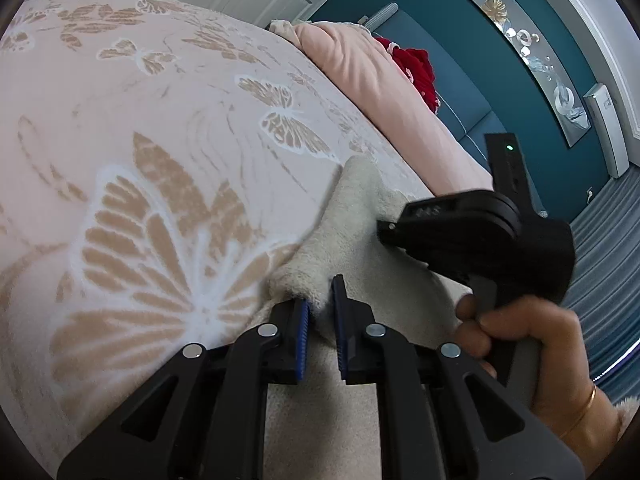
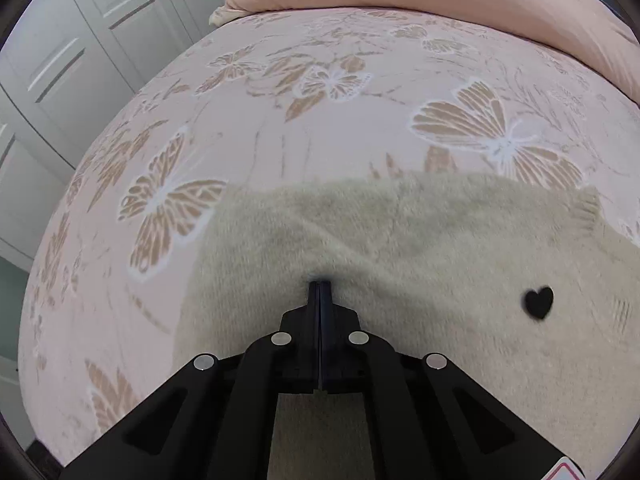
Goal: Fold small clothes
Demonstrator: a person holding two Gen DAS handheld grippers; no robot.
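Cream fleece garment on a butterfly-print bed, both grippers working it.

The fuzzy cream garment lies on the pink butterfly bedspread, a small black heart on its right part. The left gripper pinches a bunched fold of the garment's edge, its blue-padded jaws narrowly apart with fleece between them. The right gripper points steeply down with its jaws pressed together, tips sunk into the fleece; whether cloth is caught between them cannot be told. A hand wearing a thin bangle grips the right tool's handle. Pink pillows lie beyond.
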